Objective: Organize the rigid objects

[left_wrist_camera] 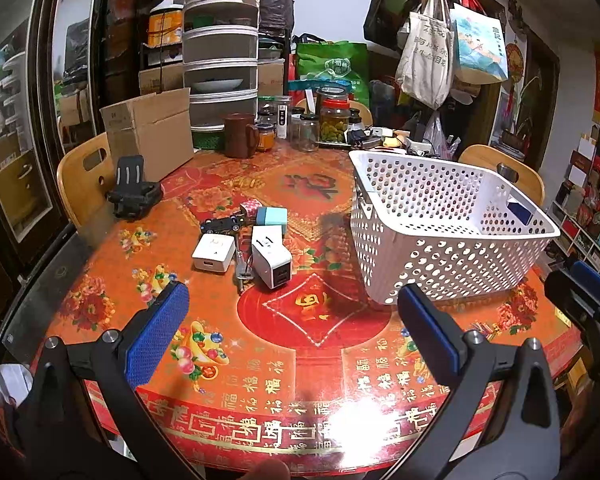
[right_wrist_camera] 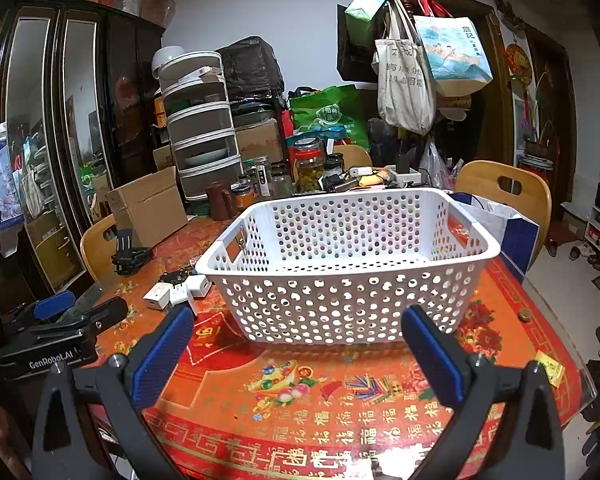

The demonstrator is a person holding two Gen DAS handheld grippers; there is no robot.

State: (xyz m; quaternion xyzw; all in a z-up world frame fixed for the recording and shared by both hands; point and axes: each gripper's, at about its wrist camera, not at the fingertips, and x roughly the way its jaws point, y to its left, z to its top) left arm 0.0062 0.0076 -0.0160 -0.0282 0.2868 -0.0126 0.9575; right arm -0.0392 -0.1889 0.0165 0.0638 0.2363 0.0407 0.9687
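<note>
A white perforated basket (left_wrist_camera: 440, 236) (right_wrist_camera: 352, 280) stands empty on the red patterned table (left_wrist_camera: 316, 360). Left of it lies a cluster of small items: a white charger cube (left_wrist_camera: 214, 253), a larger white charger (left_wrist_camera: 270, 257), a teal box (left_wrist_camera: 272, 216), a small black toy car (left_wrist_camera: 220, 223), a pink checked cube (left_wrist_camera: 251, 205) and keys (left_wrist_camera: 242, 270). My left gripper (left_wrist_camera: 292, 328) is open and empty, held short of the cluster. My right gripper (right_wrist_camera: 298, 354) is open and empty, in front of the basket's near wall. The cluster also shows in the right wrist view (right_wrist_camera: 176, 290).
A black phone stand (left_wrist_camera: 134, 192) and a cardboard box (left_wrist_camera: 148, 136) sit at the table's far left. Jars (left_wrist_camera: 334, 120), a brown mug (left_wrist_camera: 240, 136) and a tiered white rack (left_wrist_camera: 220, 60) line the far edge. Wooden chairs (left_wrist_camera: 84, 184) (right_wrist_camera: 508, 196) flank the table. A coin (right_wrist_camera: 524, 314) lies right.
</note>
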